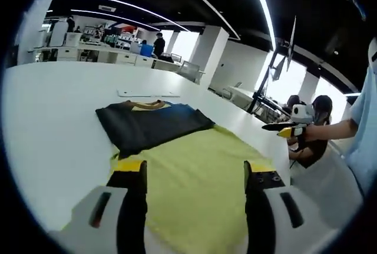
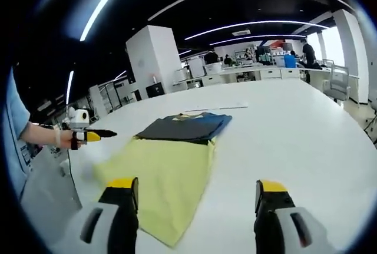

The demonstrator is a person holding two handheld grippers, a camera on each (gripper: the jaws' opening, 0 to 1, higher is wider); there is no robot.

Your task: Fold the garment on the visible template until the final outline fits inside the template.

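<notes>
A dark folded garment point(image 1: 150, 124) with a blue edge and a tan collar lies on the far end of a yellow template sheet point(image 1: 200, 148) on the white table point(image 1: 53, 124). My left gripper point(image 1: 194, 168) hovers open over the sheet's near end, holding nothing. In the left gripper view the right gripper point(image 1: 287, 129) is held in a hand off the table's right edge. In the right gripper view the garment point(image 2: 182, 128) and the template point(image 2: 159, 171) lie ahead and to the left. My right gripper point(image 2: 197, 186) is open and holds nothing. The left gripper point(image 2: 88, 135) is beyond the sheet's left side.
A thin white strip point(image 1: 147, 93) lies on the table beyond the garment. A person point(image 1: 318, 118) sits past the table's right edge. Desks, pillars and standing people fill the background. A chair point(image 2: 339, 80) stands at the table's far right. Bare table point(image 2: 294, 130) stretches right of the sheet.
</notes>
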